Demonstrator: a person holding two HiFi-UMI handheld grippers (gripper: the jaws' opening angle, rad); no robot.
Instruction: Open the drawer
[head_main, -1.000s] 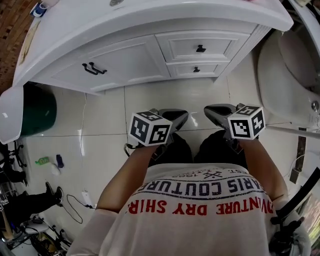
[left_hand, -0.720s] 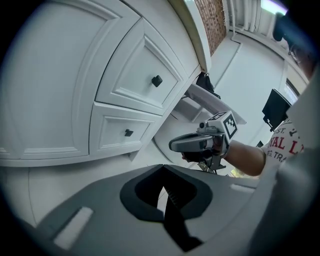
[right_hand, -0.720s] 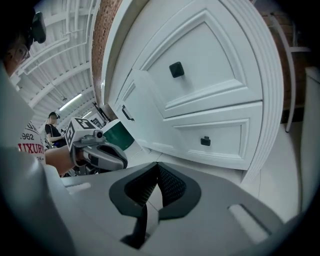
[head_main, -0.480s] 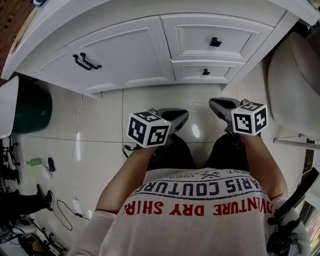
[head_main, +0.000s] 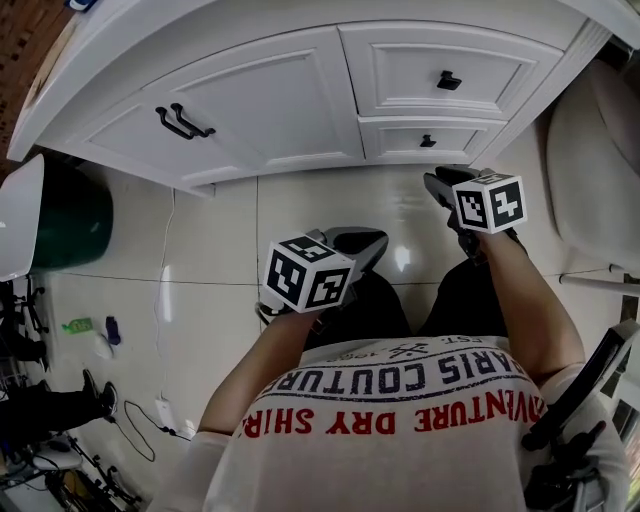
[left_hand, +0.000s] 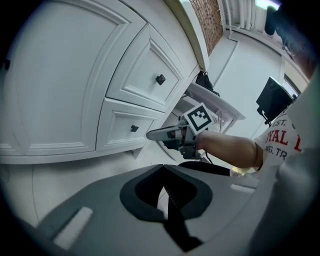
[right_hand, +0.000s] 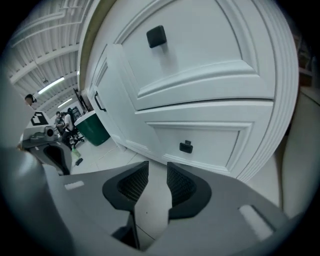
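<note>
The right gripper (right_hand: 157, 170) jaws have just been opening and stand partly apart, empty, pointing at the small black knob (right_hand: 186, 146) of the shut lower white panelled drawer (right_hand: 215, 142) close ahead. The left gripper (left_hand: 162, 169) jaws are pressed together, empty, over the pale tiled floor (left_hand: 60, 175).

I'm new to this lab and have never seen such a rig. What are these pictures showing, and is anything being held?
There is no robot here: a person holds a two-jaw gripper in each hand. The head view looks down from their head at a white cabinet on a tiled floor. The other two views each look along one gripper's jaws. The left gripper is shut and empty. The right gripper faces the lower drawer; its jaws have just been opening, with nothing between them. That drawer and the upper drawer are closed. A green bin stands at the left.
</note>
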